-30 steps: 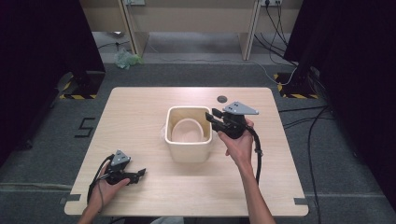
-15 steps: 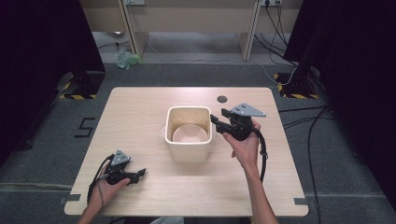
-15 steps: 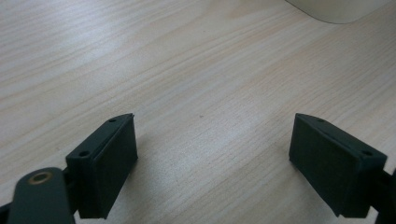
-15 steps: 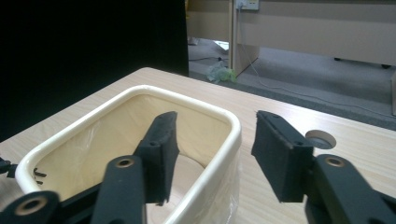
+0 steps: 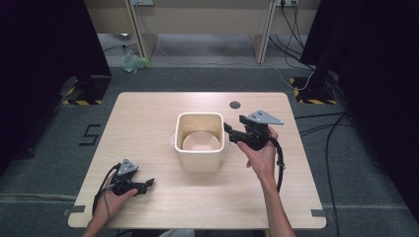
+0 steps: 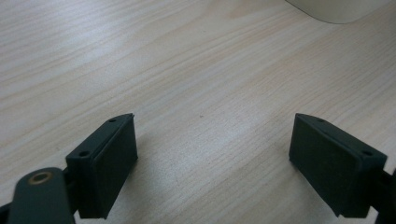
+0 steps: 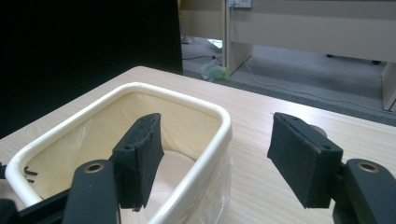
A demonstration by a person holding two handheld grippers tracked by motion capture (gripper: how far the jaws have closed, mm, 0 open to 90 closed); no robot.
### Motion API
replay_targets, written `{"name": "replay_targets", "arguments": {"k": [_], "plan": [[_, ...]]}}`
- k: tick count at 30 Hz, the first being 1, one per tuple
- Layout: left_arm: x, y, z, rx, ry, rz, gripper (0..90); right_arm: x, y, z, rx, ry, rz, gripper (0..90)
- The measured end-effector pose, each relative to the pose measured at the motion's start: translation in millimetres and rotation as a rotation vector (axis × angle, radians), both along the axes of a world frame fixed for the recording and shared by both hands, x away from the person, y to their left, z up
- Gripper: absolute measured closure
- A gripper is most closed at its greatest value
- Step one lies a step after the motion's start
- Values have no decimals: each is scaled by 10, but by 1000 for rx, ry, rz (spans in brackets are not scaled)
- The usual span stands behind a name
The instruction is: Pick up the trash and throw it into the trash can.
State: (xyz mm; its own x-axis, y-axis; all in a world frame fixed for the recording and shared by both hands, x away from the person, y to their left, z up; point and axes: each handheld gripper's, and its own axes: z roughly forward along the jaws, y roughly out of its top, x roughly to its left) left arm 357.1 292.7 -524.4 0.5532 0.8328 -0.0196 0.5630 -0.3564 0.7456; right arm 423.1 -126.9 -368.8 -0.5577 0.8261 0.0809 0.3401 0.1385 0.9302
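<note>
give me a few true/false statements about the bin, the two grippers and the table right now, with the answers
1. The cream bin stands upright near the middle of the table. True.
2. The right gripper is clamped shut on the bin's rim. False: its jaws have just been opening and stand apart, one over the bin's inside and one outside, with the rim between them and not pressed.
3. The left gripper has open jaws with only bare tabletop between them. True.
4. The left gripper is reaching into the bin. False: it rests low at the table's front left, apart from the bin.
5. A thin clear plastic liner shows at the bin's wall. True.
</note>
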Motion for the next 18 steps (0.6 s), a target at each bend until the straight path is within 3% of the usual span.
{"name": "replay_targets", "arguments": {"k": [18], "plan": [[0, 0, 0, 0, 0, 0, 142, -44, -215, -111, -5, 26, -55, 301]]}}
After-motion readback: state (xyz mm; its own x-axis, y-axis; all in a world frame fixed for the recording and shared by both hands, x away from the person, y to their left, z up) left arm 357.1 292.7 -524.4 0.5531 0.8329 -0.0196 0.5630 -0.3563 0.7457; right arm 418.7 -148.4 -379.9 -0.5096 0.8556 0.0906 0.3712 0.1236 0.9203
